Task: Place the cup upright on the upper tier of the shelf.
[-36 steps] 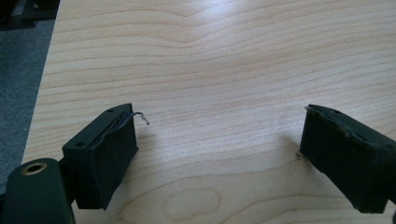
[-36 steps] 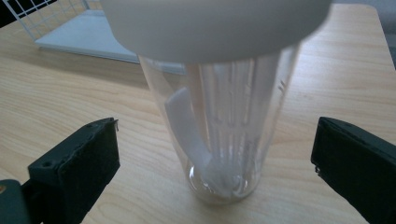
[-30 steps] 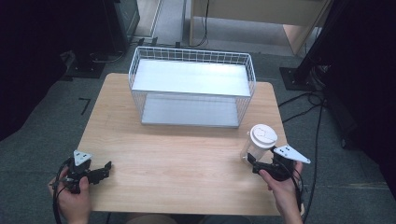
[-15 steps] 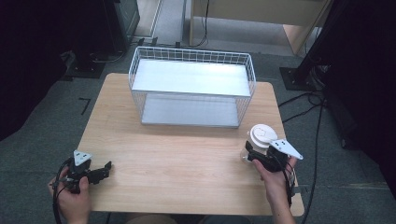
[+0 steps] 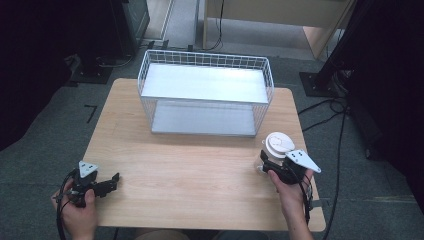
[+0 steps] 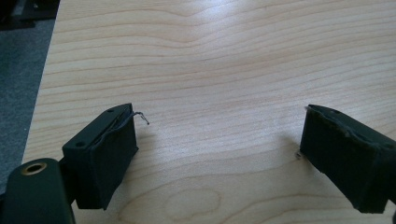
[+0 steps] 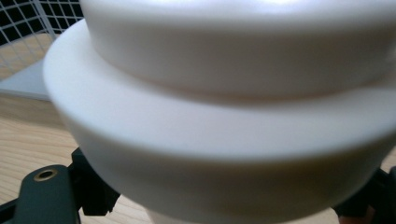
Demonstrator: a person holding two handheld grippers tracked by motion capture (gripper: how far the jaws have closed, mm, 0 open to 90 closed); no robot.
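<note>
Your white cup point(image 5: 278, 146) stands upright on the bench point(image 5: 200, 170), its long axis vertical and its lid facing up, just off the wire basket's point(image 5: 207, 95) near right corner. Your right gripper point(image 5: 266, 165) has just been closing and now clamps the cup low on its body; a second ago its jaws stood wide beside it. Your left gripper point(image 5: 111, 181), well away from the basket, rests wide open and empty, unmoved.

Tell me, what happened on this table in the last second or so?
The right gripper edged forward to the white lidded cup and its jaws have just been closing; they are now shut on it. The left gripper stayed open at the table's near corner, and the wire basket did not move.
</note>
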